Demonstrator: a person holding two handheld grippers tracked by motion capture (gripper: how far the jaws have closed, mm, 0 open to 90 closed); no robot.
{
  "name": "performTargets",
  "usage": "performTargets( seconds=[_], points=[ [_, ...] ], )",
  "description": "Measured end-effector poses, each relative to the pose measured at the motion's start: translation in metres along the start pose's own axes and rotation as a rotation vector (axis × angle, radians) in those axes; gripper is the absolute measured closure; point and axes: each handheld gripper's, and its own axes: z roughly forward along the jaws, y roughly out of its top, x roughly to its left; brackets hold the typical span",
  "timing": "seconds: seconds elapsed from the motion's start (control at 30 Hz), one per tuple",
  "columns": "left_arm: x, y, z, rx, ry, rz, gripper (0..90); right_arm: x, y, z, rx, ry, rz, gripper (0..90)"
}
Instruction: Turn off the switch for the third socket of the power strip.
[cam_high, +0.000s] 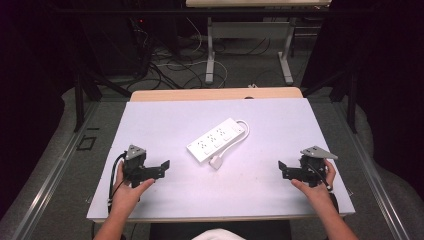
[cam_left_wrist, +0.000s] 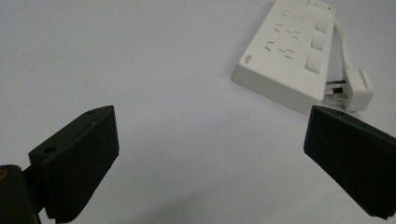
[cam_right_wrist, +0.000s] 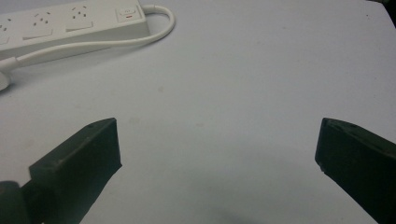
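Here your left gripper (cam_high: 152, 171) rests low on the white surface (cam_high: 165, 125) at the near left, its fingers (cam_left_wrist: 74, 163) spread wide with nothing between them; your right gripper (cam_high: 290, 171) sits at the near right, well apart from it, fingers (cam_right_wrist: 74, 163) likewise spread and empty; the white power strip (cam_high: 217, 139) lies diagonally near the middle, between both grippers, its cable (cam_high: 245, 127) looping round the far end and its plug (cam_high: 216, 162) lying just beside the near end.
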Motion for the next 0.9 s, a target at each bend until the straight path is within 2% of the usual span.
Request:
performTargets(
  seconds=[0.13,0.3,0.57,0.67,0.77,0.8,0.9],
  points=[
    [-0.008,0.003,-0.001,-0.013,-0.013,0.014,5.9,0.003,0.001,0.002,0.002,0.008,0.000,0.0],
    [-0.013,0.007,-0.004,-0.007,-0.020,0.028,8.6,0.004,0.003,0.004,0.000,0.013,0.002,0.0],
    [-0.019,0.015,-0.004,-0.010,-0.002,0.026,15.5,0.007,0.004,0.011,0.009,0.031,-0.026,0.0],
    [-0.022,0.020,-0.003,-0.004,0.004,0.039,16.0,0.009,0.004,0.011,0.010,0.031,-0.024,0.0],
    [-0.026,0.024,-0.001,-0.009,0.000,0.036,16.4,0.010,0.004,0.011,0.009,0.035,-0.015,0.0],
    [-0.028,0.029,-0.001,-0.006,0.005,0.050,16.7,0.010,0.004,0.012,0.008,0.036,-0.019,0.0],
    [-0.031,0.033,0.001,-0.009,-0.002,0.052,17.3,0.010,0.004,0.012,0.006,0.037,-0.027,0.0]
  ],
)
